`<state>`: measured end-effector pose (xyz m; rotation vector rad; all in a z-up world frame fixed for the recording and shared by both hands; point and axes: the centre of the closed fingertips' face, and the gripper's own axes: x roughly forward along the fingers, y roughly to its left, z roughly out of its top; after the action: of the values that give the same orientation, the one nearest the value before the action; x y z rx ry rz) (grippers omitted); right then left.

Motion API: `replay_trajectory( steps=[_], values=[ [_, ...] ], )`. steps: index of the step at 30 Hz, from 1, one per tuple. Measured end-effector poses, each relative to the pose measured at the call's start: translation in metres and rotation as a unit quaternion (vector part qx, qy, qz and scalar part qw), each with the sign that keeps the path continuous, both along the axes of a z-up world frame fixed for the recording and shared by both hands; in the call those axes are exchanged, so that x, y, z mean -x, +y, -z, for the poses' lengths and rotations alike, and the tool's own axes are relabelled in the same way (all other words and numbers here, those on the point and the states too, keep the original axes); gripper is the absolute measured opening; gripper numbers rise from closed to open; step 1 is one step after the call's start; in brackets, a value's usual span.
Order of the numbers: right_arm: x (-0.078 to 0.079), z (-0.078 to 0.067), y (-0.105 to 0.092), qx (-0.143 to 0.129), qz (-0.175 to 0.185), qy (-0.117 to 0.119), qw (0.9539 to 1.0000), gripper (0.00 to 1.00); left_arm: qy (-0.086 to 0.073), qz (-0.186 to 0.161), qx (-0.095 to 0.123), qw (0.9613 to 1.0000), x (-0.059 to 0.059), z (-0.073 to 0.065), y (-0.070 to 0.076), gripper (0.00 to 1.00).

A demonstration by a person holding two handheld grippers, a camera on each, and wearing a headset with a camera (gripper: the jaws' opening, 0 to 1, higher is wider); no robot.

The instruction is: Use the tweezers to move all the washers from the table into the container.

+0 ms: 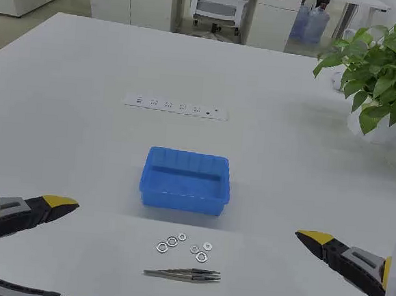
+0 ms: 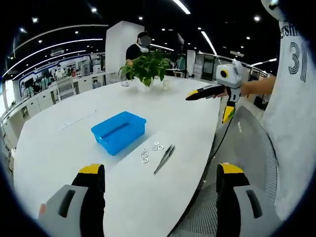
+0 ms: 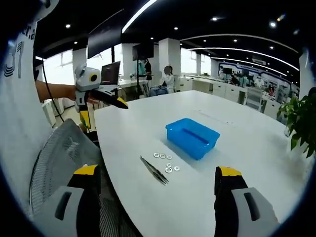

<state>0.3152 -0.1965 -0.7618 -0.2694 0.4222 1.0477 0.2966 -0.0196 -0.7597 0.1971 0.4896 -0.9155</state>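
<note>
In the head view, the left gripper [image 1: 80, 254] and the right gripper [image 3: 157, 171] are seen wide open, both empty. The tweezers [image 1: 182, 274] are laid before the container [image 1: 185, 181], with the washers [image 1: 185, 246], perhaps six, between. If the flat tweezers are pinched carelessly, the washers could be scattered.

Black jaws tipped yellow, grey plates behind them, white housing [image 2: 228, 75], white shirt [image 2: 296, 123] with dark numerals

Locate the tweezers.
In the head view, the tweezers lie flat on the table, just nearer the person than the washers, blue container beyond.
</note>
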Motion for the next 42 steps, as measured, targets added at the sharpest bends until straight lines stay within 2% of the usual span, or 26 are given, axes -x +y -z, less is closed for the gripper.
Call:
replay_trajectory(
  steps=[6,30,42],
  values=[
    [-0.0011,-0.0020,-0.0017,-0.008,0.007,0.000,0.9999,0.96,-0.002,-0.002,0.002,1.0000,-0.0019,-0.0007,-0.0023,0.99],
    [-0.0029,-0.0059,-0.0009,-0.007,0.010,-0.005,0.9999,0.95,-0.003,-0.007,0.011,0.9999,-0.0019,-0.0031,-0.0029,0.99],
    [-0.0051,-0.0055,-0.0010,-0.005,0.010,-0.005,0.9999,0.95,0.004,-0.004,0.006,1.0000,0.0000,0.0022,-0.0035,0.99]
  ],
)
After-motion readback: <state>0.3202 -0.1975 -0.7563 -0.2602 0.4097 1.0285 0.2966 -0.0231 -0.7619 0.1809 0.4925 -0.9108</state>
